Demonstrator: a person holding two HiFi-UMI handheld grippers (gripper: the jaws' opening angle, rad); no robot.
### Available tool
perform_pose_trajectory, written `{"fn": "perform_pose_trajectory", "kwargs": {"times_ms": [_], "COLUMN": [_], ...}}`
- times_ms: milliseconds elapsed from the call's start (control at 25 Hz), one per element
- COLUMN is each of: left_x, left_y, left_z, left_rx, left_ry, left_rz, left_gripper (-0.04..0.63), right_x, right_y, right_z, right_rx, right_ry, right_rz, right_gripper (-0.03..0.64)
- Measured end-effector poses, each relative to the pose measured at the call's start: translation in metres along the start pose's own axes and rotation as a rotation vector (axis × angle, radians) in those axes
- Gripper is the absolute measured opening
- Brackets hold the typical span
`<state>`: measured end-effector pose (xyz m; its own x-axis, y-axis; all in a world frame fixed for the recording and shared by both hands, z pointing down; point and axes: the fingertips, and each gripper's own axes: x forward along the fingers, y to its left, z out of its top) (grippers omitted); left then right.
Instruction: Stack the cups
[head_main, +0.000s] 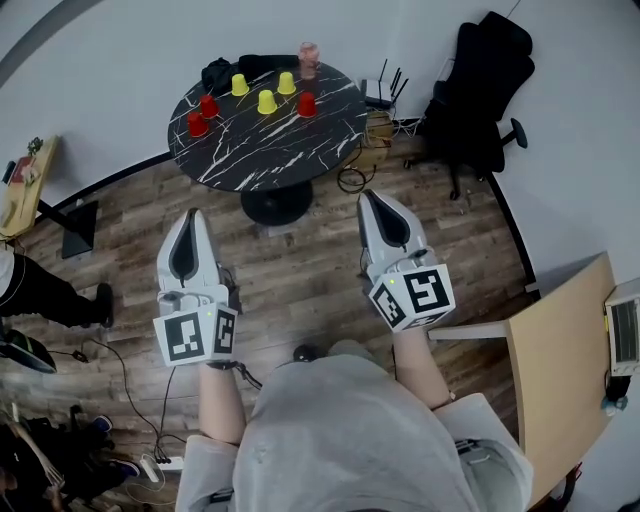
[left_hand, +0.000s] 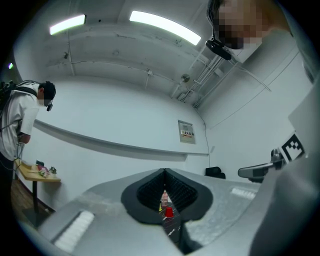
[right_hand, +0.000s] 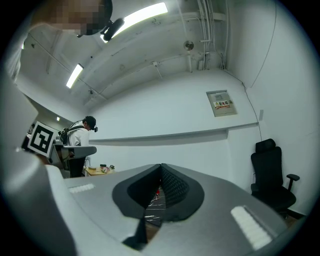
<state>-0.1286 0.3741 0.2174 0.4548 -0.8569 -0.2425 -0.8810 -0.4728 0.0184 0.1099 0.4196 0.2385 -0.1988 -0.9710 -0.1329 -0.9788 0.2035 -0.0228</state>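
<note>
Nearest: left grey two-jaw gripper (head_main: 190, 215) and right grey two-jaw gripper (head_main: 372, 197), both clenched, empty, well short of round black marble-patterned table (head_main: 270, 150). Small red plastic cups (head_main: 208, 106) and yellow plastic cups (head_main: 266, 102) stood apart on it; probably light, thin-walled, easily crushed: pinch sidewall gently

In my left gripper view just one red cup (left_hand: 169, 212) peeks past the jaws, worktop (left_hand: 171, 224) mostly hidden, from the head view a pinkish thing (head_main: 308, 58) I can't identify, wooden desk (head_main: 560, 370) cut off at right.

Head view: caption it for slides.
Left claw and right claw shut, short of table with red cups and yellow cups.
</note>
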Motion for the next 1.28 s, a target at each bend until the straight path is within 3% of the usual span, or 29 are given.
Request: {"fn": "perform_pose_trajectory", "kwargs": {"times_ms": [600, 1280], "left_x": [0.035, 0.175], "left_y": [0.048, 0.086], "left_z": [-0.025, -0.029], "left_rx": [-0.013, 0.026], "left_ry": [0.012, -0.026], "left_rz": [0.044, 0.110], "left_gripper": [0.006, 0.006], "right_x": [0.069, 0.224], "right_y": [0.000, -0.059], "right_z": [-0.021, -0.013], "right_rx": [0.012, 0.013], "right_ry": [0.019, -0.013], "right_rz": [0.027, 0.122], "right_gripper": [0.000, 0.000]}}
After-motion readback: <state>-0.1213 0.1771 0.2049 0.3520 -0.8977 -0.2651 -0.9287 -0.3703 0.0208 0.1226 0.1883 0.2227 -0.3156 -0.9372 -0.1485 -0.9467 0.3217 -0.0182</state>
